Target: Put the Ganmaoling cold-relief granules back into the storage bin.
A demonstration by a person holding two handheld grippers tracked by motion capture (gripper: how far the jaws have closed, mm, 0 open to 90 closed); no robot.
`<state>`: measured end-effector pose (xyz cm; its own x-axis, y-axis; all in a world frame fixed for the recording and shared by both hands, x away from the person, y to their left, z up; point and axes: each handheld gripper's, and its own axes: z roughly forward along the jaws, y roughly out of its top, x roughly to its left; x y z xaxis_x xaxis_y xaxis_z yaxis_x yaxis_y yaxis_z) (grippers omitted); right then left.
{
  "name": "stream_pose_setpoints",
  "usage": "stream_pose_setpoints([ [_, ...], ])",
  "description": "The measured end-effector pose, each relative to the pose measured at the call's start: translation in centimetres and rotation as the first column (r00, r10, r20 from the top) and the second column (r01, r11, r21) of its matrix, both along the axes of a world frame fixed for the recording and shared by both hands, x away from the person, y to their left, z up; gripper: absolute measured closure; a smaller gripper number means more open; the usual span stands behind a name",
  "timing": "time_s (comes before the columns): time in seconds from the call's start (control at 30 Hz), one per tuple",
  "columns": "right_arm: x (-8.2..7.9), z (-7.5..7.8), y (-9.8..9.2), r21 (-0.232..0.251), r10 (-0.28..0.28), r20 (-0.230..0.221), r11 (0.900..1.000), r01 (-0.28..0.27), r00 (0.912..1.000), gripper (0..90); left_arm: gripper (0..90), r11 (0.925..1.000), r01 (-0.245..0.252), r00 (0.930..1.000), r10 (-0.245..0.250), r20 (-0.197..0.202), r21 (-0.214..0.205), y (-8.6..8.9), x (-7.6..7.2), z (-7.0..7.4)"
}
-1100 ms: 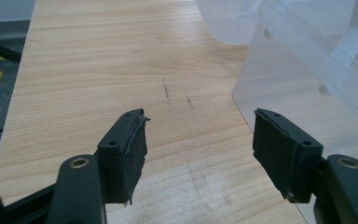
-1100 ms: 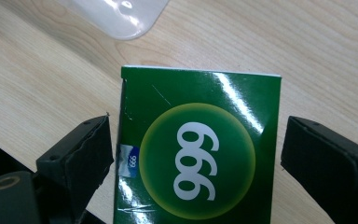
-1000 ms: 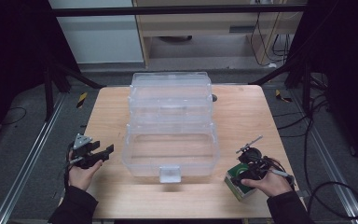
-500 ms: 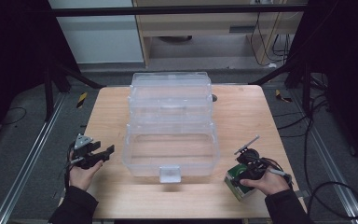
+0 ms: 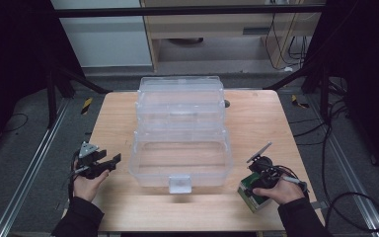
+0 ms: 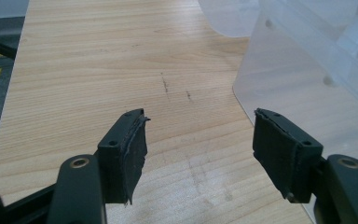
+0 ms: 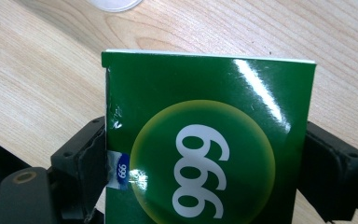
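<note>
**Green box clamped at the table's near edge, clear case standing open beyond**

Green box (image 7: 209, 140) sits between the jaws of the right gripper (image 5: 256, 186), which press on its two side faces while its printed face, a yellow-green disc with white numerals, turns up toward the riding camera. The grip across the narrow sides looks chosen so that the box can be carried flat and let go cleanly. In the high view the box (image 5: 250, 195) lies low at the near right part of the wooden table (image 5: 261, 123), under the person's right hand (image 5: 284, 190).

Left gripper (image 5: 101, 165) holds nothing: its black pads (image 6: 130, 149) stand well apart over bare wood, pointing toward the left wall of the clear plastic case (image 5: 180, 148), just beside the right-hand pad in the left gripper view. That open, waiting stance suggests it is there to steady the case, though this is a guess.

Ahead of both sets of fingers the case stands with its tiers stepped back and its lowest tray (image 5: 180, 163) open and empty, nearest the person. The box is probably meant for that tray, and it is not yet in.
</note>
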<state>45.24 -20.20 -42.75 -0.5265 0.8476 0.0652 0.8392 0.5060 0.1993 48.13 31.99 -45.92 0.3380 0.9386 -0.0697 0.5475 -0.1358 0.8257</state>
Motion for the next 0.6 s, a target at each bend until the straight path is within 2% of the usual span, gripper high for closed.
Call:
stream_pose_setpoints([
  [0.13, 0.0, 0.2, 0.0, -0.007, 0.0, -0.005, 1.0, 0.0, 1.0, 16.1, 34.2, 1.0, 0.001, 1.0, -0.001, 0.0, 0.001, 0.0, 0.0, 0.0],
  [0.43, -0.1, 0.9, -0.2, -0.006, 0.019, 0.015, 0.9998, -0.019, 0.9997, 16.9, 34.2, 1.0, 0.002, 1.0, -0.002, -0.003, 0.003, -0.1, 0.0, -0.1],
  [0.6, 0.1, 2.1, -0.1, 0.002, 0.039, 0.039, 0.9992, -0.04, 0.9984, 17.1, 34.2, 1.0, 0.001, 1.0, -0.001, -0.003, 0.003, 0.0, 0.0, -0.1],
])
